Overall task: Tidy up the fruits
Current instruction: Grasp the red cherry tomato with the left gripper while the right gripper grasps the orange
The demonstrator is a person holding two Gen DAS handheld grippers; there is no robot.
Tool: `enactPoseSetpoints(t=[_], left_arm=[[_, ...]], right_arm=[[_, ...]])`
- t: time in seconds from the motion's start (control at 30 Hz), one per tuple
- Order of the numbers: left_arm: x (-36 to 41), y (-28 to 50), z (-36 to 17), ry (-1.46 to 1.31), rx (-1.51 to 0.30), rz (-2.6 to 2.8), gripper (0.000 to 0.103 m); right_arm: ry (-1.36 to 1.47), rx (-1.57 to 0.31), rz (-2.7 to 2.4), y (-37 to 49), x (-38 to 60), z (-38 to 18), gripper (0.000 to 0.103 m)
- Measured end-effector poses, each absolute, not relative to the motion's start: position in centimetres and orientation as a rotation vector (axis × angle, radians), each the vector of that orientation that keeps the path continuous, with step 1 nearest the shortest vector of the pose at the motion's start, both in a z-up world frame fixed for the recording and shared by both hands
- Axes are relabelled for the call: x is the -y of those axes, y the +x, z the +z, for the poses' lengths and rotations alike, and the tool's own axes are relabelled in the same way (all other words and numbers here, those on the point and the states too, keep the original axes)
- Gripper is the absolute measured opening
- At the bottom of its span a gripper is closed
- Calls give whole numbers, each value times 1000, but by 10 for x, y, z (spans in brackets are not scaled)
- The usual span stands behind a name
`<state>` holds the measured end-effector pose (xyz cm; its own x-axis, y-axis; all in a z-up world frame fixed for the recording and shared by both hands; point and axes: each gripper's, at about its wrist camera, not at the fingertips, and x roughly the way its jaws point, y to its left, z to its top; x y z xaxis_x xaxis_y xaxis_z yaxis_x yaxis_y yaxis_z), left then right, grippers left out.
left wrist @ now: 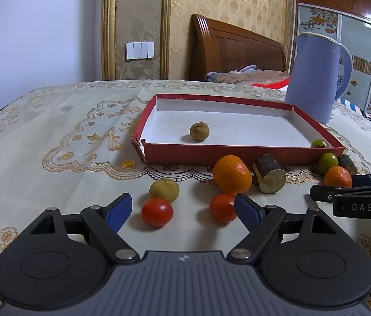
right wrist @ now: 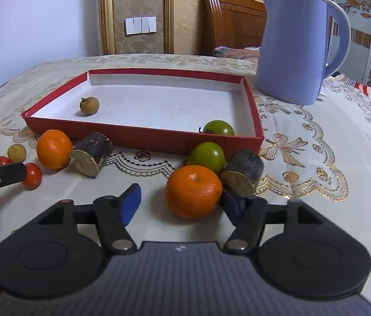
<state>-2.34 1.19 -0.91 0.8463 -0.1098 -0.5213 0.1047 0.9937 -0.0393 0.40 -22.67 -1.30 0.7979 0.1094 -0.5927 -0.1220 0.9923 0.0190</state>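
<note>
Seen from the right wrist, the right gripper [right wrist: 183, 202] stands partly open around a small orange [right wrist: 194, 191]; the right pad touches it, the left pad stands clear. Only this view shows a dark cane piece [right wrist: 243, 173] touching that orange. From the left wrist, the left gripper [left wrist: 183, 210] is wide open and empty, two red tomatoes [left wrist: 157, 212] between its pads. Beyond the orange sits a red tray [right wrist: 143, 138] holding a longan [right wrist: 89, 105], then a blue jug [right wrist: 294, 44], on a cream embroidered tablecloth [right wrist: 317, 158] in a bedroom.
</note>
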Motion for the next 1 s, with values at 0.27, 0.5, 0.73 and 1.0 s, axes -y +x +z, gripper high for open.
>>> enactPoseSetpoints(t=[0.27, 0.5, 0.73, 1.0], left_arm=[[-14, -33, -6, -5, -533, -139, 85], [-30, -53, -5, 25, -521, -106, 85], [-31, -33, -4, 81, -551, -39, 85], [-39, -15, -14, 34, -636, -71, 85]], right_arm=[[-7, -624, 111, 2, 230, -12, 55], [1, -626, 113, 2, 231, -13, 55], [2, -625, 114, 2, 231, -13, 55], [6, -626, 115, 2, 231, -13, 56]])
